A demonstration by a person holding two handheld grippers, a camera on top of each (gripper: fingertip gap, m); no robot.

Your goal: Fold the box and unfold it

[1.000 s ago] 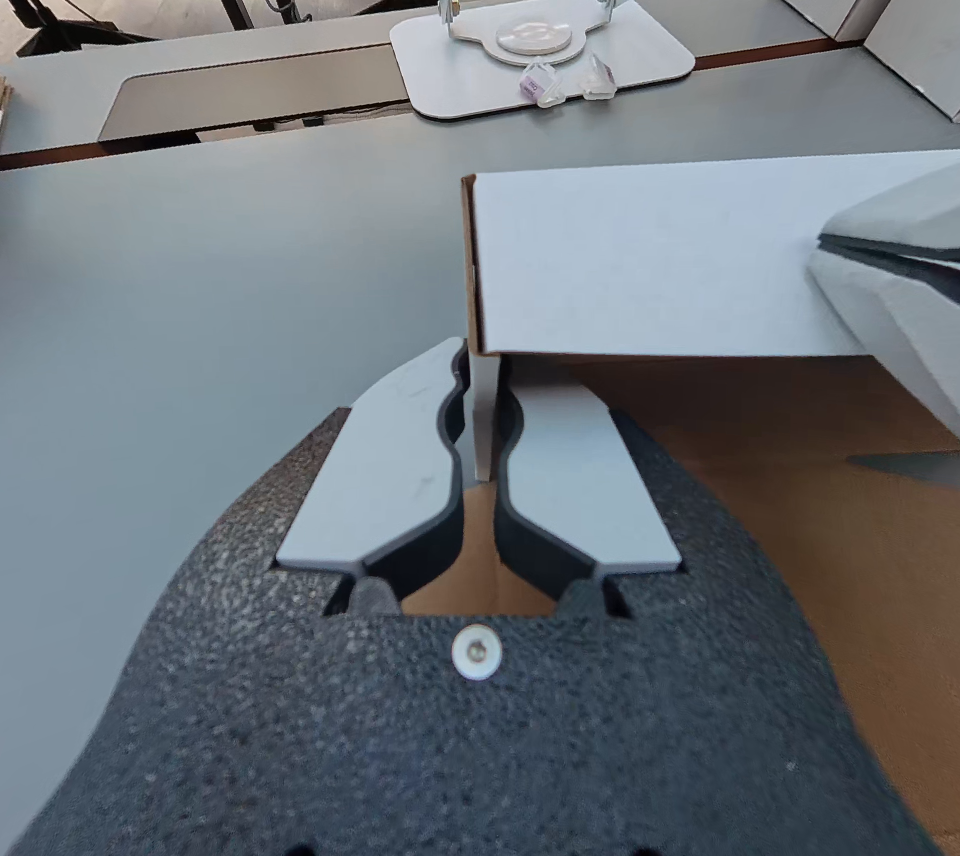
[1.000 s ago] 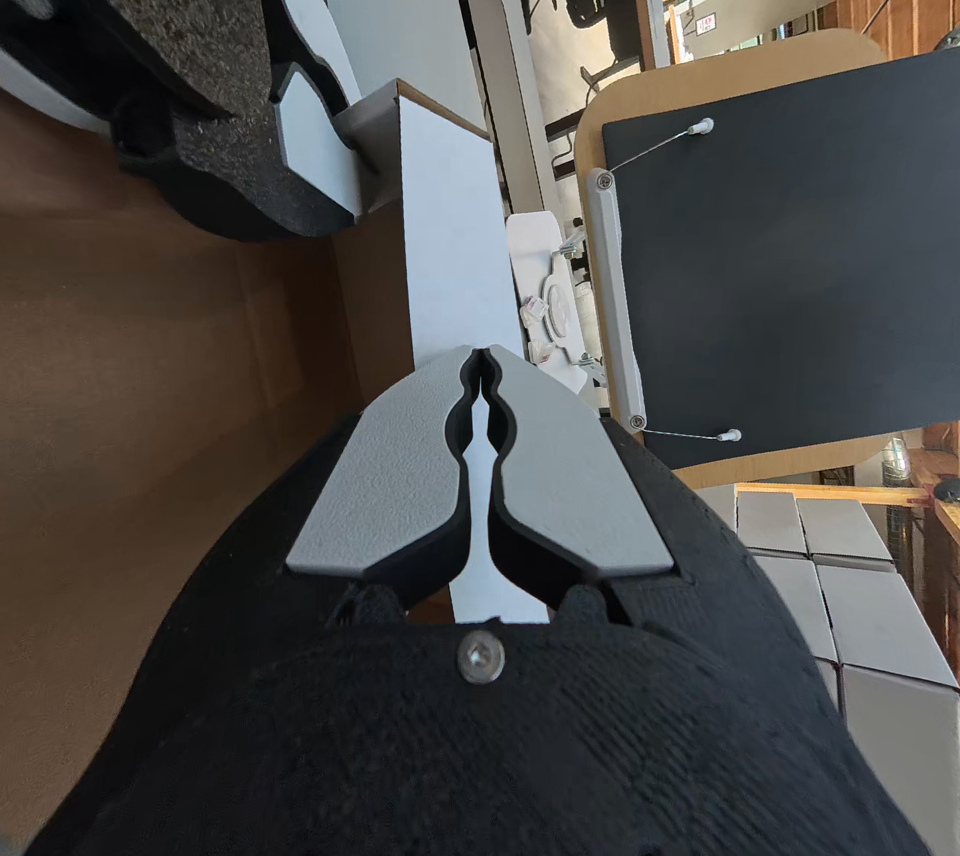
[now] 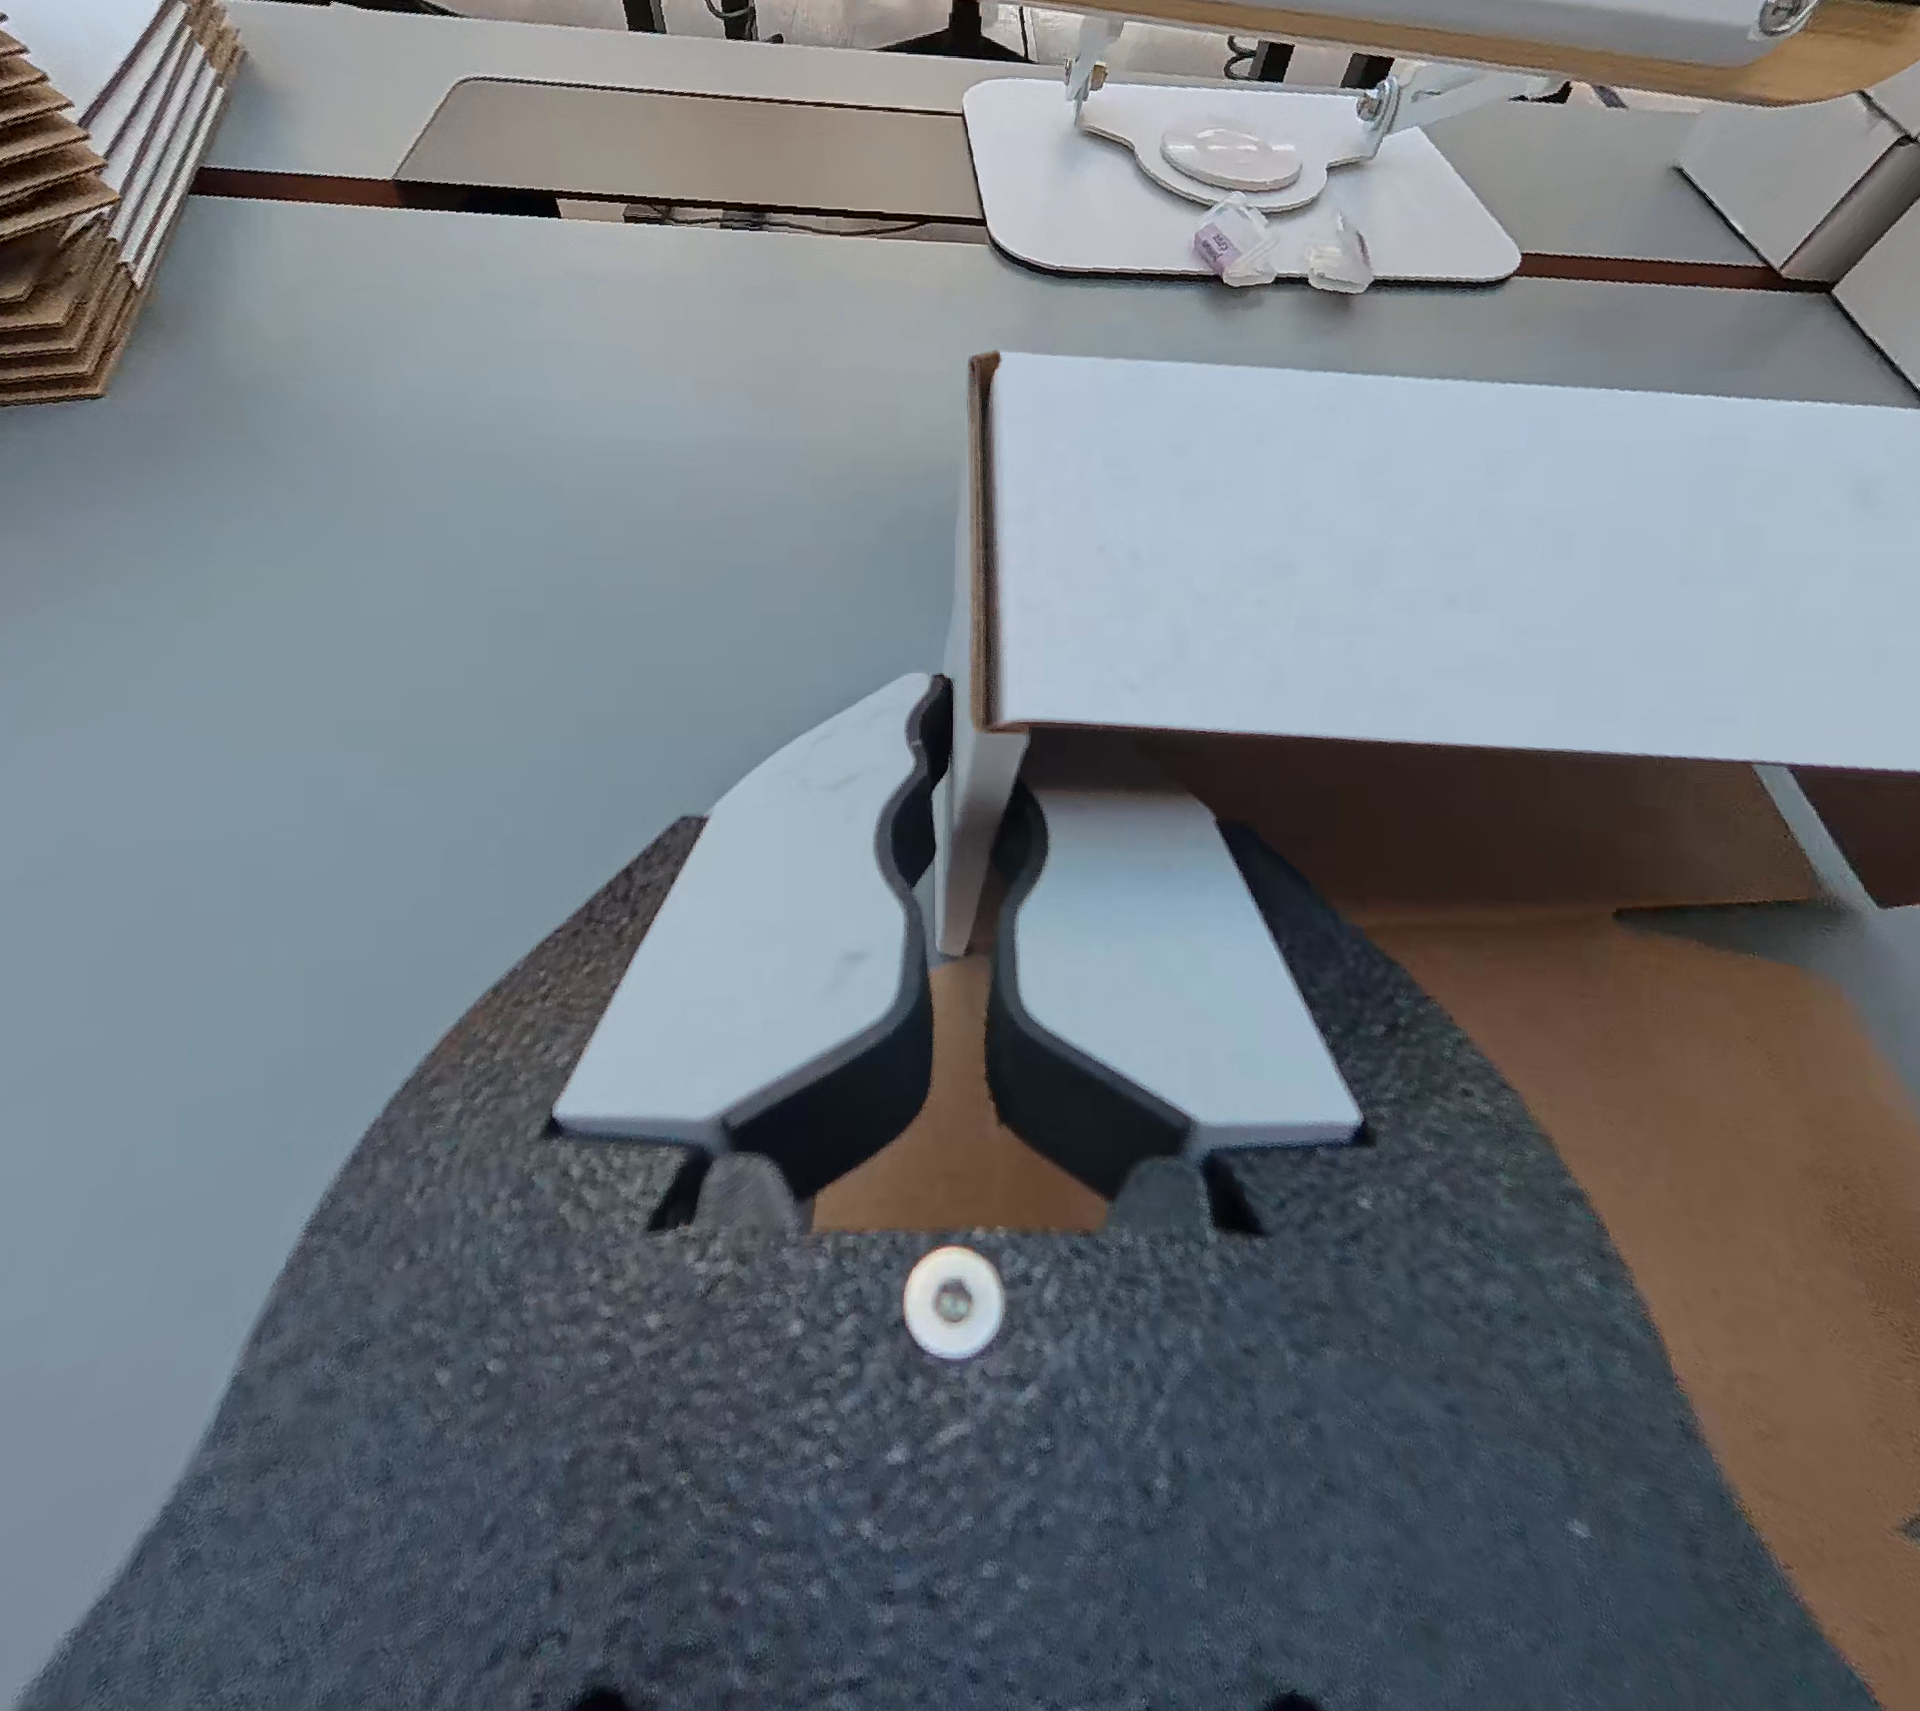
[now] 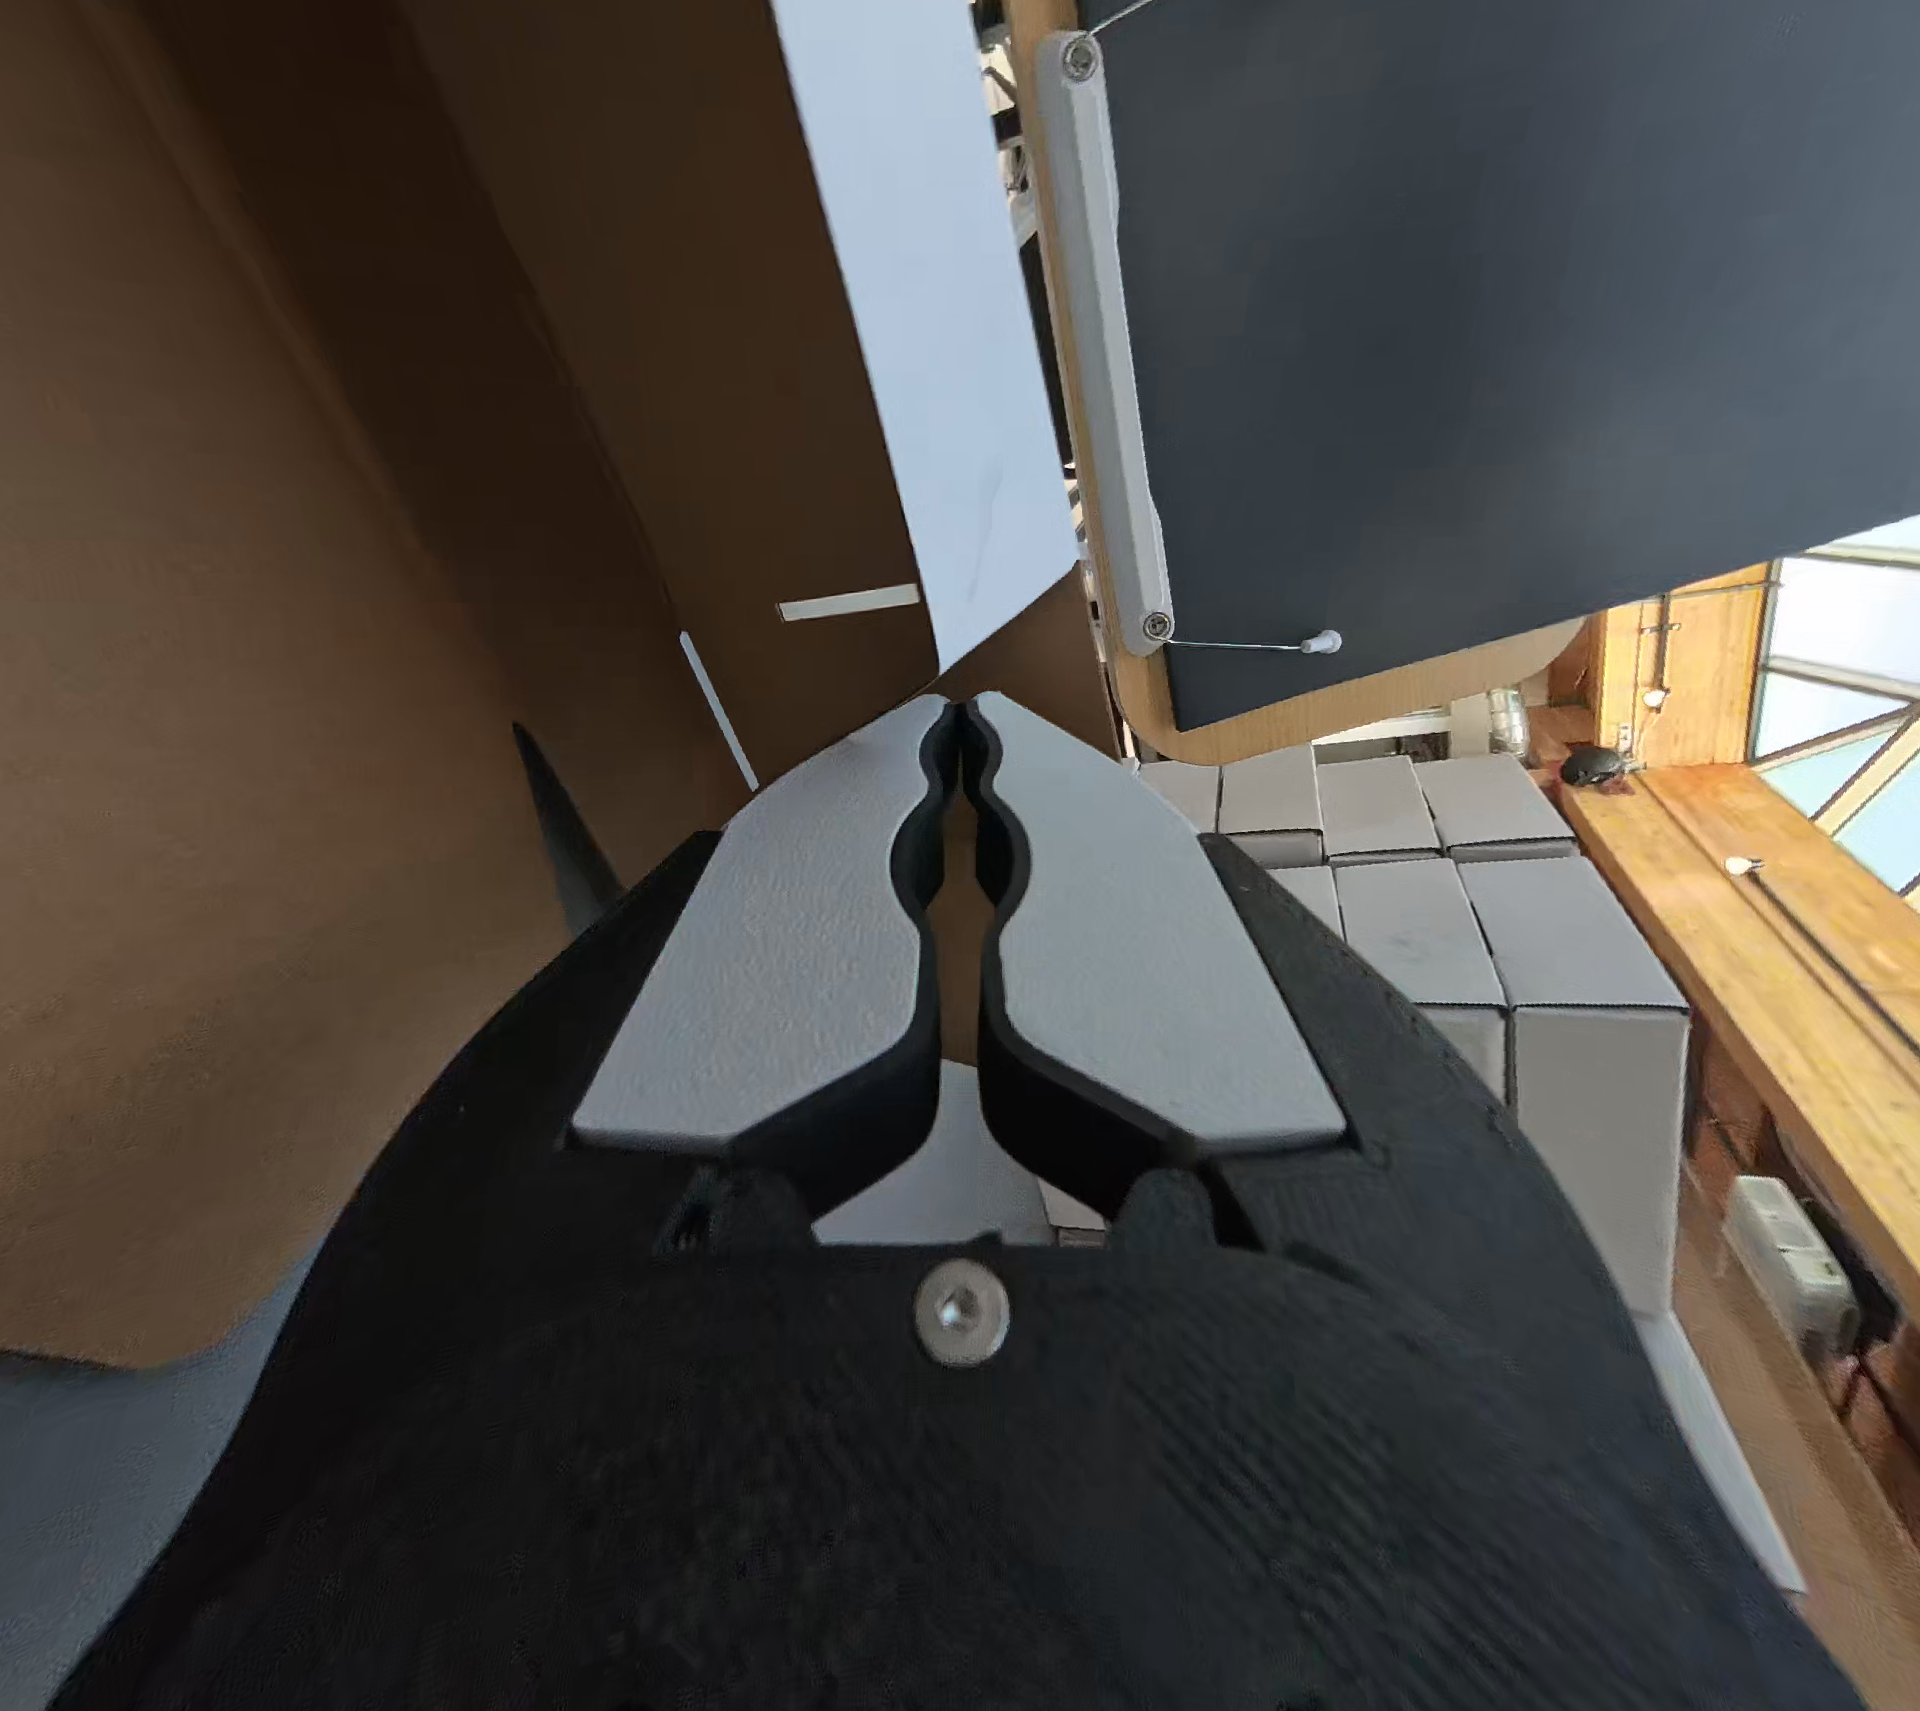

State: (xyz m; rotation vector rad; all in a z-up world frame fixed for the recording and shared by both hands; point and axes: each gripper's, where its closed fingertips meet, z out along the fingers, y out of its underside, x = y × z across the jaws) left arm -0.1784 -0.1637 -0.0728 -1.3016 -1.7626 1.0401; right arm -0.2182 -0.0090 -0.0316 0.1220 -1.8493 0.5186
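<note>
The box (image 3: 1455, 560) is white outside and brown inside and lies partly folded on the grey table (image 3: 468, 570). Its long white panel is folded over the brown base (image 3: 1558, 1090). My left gripper (image 3: 982, 747) is shut on the small white end flap (image 3: 971, 840) at the panel's left corner. In the right wrist view the brown inside (image 4: 364, 414) and the white panel (image 4: 883, 259) fill the left. My right gripper (image 4: 961, 711) is shut, with its tips just past the panel's rounded corner at a brown flap (image 4: 1039, 653). I cannot tell whether it pinches anything.
A stack of flat cardboard blanks (image 3: 83, 186) lies at the far left. A white stand base (image 3: 1247, 196) with small clear pieces (image 3: 1236, 248) stands behind the box, under a dark board (image 4: 1507, 259). Folded white boxes (image 4: 1455, 913) are stacked at the right beside a wooden ledge (image 4: 1766, 934).
My right gripper has left the middle of the white panel and moved to its right end, out of the left wrist view. My left gripper still holds the end flap.
</note>
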